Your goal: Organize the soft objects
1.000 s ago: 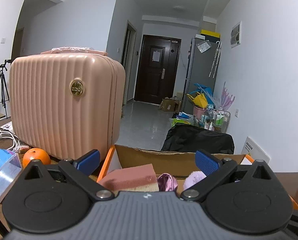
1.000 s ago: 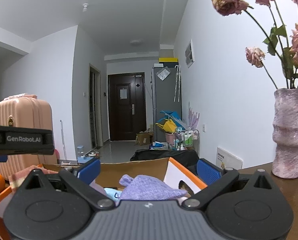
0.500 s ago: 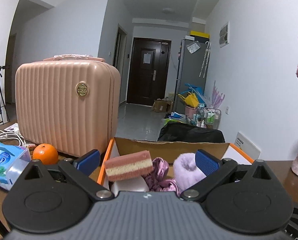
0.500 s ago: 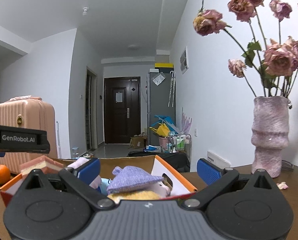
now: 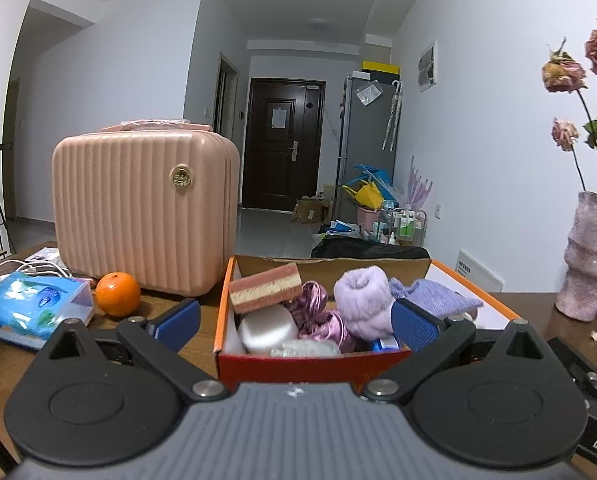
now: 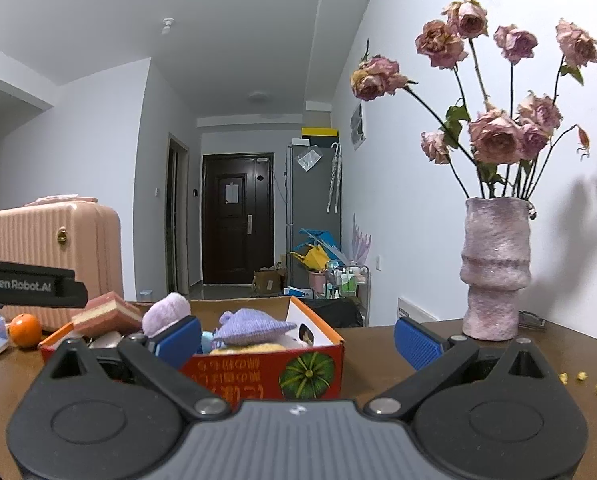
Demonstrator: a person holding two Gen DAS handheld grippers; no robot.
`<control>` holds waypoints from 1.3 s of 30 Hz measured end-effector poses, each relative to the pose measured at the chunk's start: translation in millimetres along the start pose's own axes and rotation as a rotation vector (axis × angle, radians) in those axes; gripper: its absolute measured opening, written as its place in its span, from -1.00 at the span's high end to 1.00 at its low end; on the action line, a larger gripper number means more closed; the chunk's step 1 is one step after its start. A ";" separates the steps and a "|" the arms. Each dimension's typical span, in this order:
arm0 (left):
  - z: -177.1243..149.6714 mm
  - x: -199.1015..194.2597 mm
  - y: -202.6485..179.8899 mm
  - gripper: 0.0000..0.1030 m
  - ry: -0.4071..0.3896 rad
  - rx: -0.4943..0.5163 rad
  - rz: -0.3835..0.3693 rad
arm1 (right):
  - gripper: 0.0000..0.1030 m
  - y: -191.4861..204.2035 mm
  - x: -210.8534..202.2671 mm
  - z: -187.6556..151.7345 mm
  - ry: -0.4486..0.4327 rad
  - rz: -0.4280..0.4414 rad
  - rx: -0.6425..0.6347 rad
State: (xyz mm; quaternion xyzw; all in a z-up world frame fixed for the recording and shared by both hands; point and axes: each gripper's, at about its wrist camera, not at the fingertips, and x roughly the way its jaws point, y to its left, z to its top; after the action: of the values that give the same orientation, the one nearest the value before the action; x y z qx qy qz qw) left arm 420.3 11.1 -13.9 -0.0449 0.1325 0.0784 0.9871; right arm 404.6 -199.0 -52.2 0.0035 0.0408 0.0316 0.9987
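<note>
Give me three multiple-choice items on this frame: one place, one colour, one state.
1. Where does the orange sit?
A. inside the cardboard box
B. on the table in front of the pink suitcase
C. beside the vase

2. What colour is the fluffy sock roll in the cardboard box?
A. lilac
B. green
C. black

3. What state is the left hand-held gripper in?
A. shut on the sponge
B. shut on nothing
C. open, holding nothing

Key: 1 B, the orange rests on the table at the base of the pink suitcase. 2 A, it is pale purple. 3 C, its blue pads stand wide apart with nothing gripped between them.
</note>
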 end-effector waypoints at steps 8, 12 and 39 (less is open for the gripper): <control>-10.8 -37.0 9.1 -1.00 0.008 0.027 -0.021 | -1.00 -6.0 -41.7 -3.0 0.026 0.006 -0.017; -16.0 -51.9 11.5 -1.00 0.037 0.038 -0.045 | -1.00 -7.5 -61.3 -4.1 0.047 0.007 -0.037; -37.2 -186.5 36.5 -1.00 0.028 0.113 -0.139 | -1.00 -18.3 -177.3 -0.7 0.122 0.043 -0.056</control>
State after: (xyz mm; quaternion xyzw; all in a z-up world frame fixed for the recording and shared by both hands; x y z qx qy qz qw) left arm 227.1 16.3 -2.0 0.0005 0.1472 0.0013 0.9891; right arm 229.4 -228.4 -38.7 -0.0256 0.1007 0.0545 0.9931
